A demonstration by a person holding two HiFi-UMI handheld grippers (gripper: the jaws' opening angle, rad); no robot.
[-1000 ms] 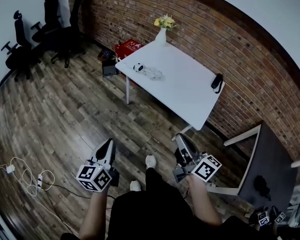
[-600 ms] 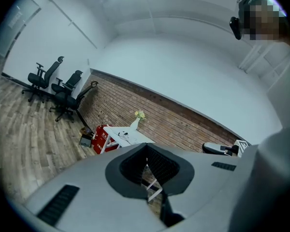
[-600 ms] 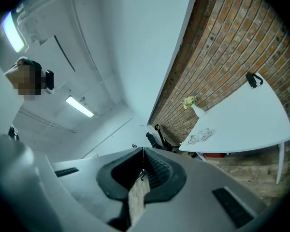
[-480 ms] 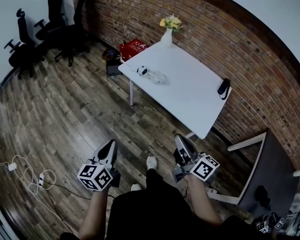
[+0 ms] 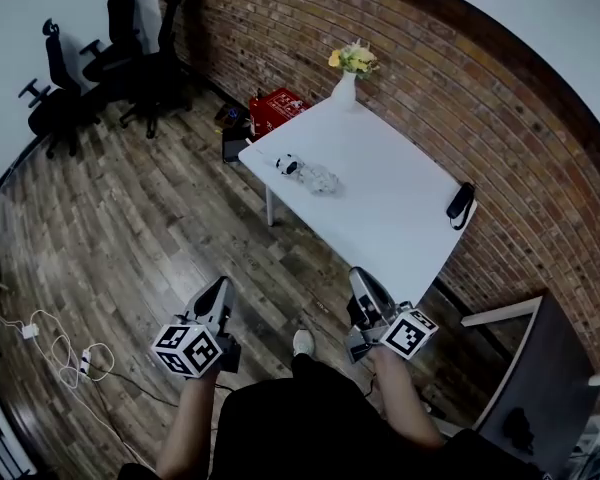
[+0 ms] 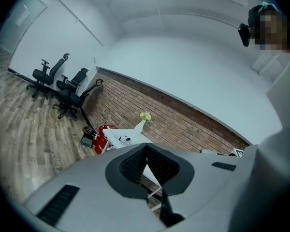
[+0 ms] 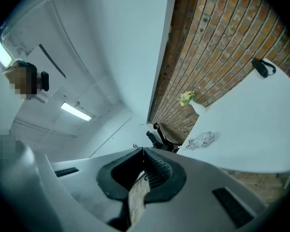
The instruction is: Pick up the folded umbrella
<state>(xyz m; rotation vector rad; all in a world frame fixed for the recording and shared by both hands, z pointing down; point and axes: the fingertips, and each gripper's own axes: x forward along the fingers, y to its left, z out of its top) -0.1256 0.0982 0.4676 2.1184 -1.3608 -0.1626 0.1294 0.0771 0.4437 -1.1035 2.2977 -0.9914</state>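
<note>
Left tool (image 5: 218, 290): jaws together, nothing between them, held over the wooden floor (image 5: 130, 228).
Right tool (image 5: 361, 280): jaws together, also empty.
Folded umbrella (image 5: 461, 204): black, lying at the far right edge of the white tabletop (image 5: 380, 183), well apart from both tools.
Change: the tabletop sits nearer and more central in the head view than a second ago.
Meaning: this is probably only the approach. No reach has begun, and a tool must open before it can grasp.

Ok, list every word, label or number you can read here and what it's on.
No readable text anywhere.
Red box beside the table: any print too small to read.
Left gripper and right gripper: square black-and-white markers only, no letters.
</note>
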